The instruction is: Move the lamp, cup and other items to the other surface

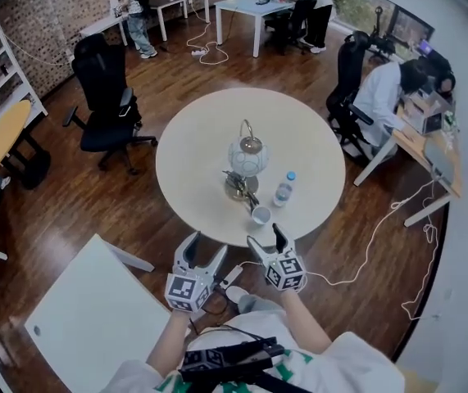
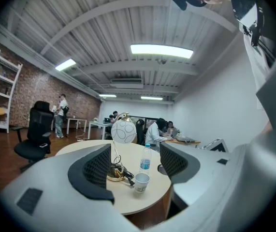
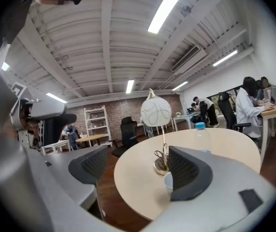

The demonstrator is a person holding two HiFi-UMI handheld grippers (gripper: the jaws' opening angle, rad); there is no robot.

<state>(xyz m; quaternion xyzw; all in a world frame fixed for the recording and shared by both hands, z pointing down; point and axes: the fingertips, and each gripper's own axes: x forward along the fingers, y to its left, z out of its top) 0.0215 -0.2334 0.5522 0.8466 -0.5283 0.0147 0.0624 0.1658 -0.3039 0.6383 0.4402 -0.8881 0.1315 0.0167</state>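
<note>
both grippers hover in front of the round table [image 1: 193, 154], just off its near edge, and nothing is taken yet. the left gripper [image 1: 205, 248] has its jaws wide apart and holds nothing. the right gripper [image 1: 266, 237] also stands wide open and empty; it is the one nearest to the cup [image 1: 261, 215].

the cup stands upright close to the near edge, just beside the gold base of the lamp [image 1: 247, 158]. a dark cord with a plug lies between the base and the cup, perhaps touching the cup. the bottle [image 1: 283, 189] stands a little further in, to the right of the lamp.

the step in hand seems to be the reach for the cup. to do it well, the right gripper should come in level and low, with one jaw on each side of the cup wall, and not catch the cord. it should close gently, since the cup looks light and thin, and lift straight up before turning toward the white table [image 1: 86, 309] at the person's left. the lamp looks top-heavy, so a push on its base may tip it.
</note>
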